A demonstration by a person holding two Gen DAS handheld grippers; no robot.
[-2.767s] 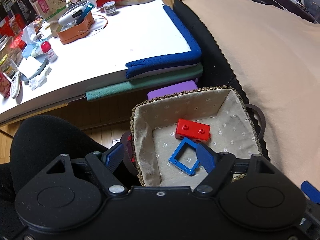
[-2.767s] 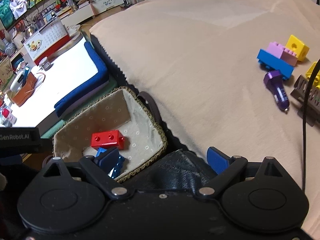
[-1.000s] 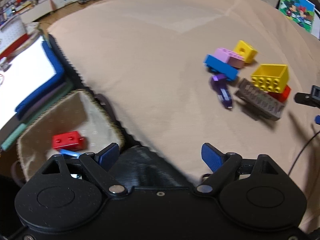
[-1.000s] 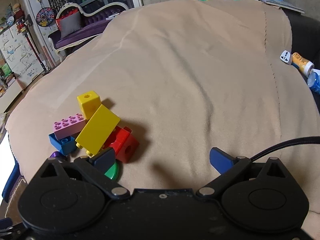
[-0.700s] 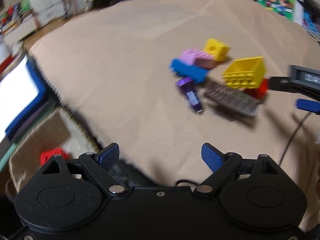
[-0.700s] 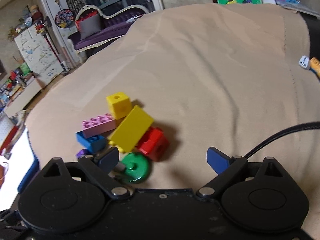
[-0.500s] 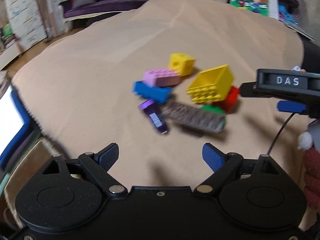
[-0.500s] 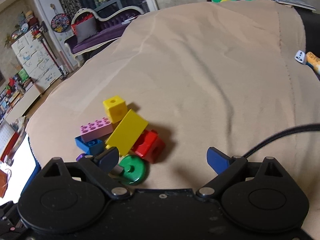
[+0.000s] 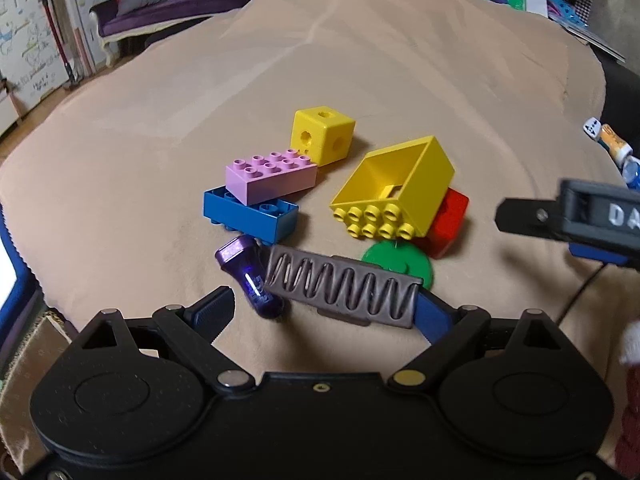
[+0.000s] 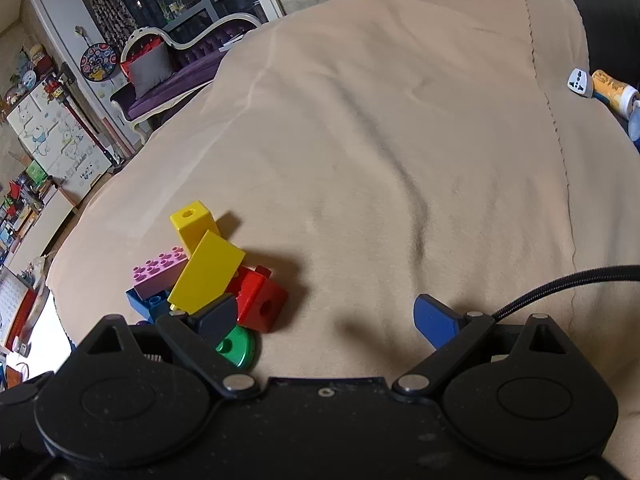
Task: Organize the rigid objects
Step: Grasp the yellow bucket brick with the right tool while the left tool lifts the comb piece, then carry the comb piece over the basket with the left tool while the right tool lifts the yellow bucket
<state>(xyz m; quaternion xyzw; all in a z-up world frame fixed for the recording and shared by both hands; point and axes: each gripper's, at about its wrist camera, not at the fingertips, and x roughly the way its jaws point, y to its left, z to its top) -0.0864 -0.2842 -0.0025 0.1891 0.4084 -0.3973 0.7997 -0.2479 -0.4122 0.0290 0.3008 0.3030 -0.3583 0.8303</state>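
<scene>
brown clip (image 9: 344,294) between left claw (image 9: 324,312) tips

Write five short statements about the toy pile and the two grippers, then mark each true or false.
1. The pink brick rests on the blue brick. True.
2. The left gripper holds the brown clip. False: its jaws are open, gripping nothing.
3. The yellow brick stands studs up. False: it is tipped over.
4. The green disc lies beside the red block. True.
5. The right gripper is shut. False: open.
</scene>
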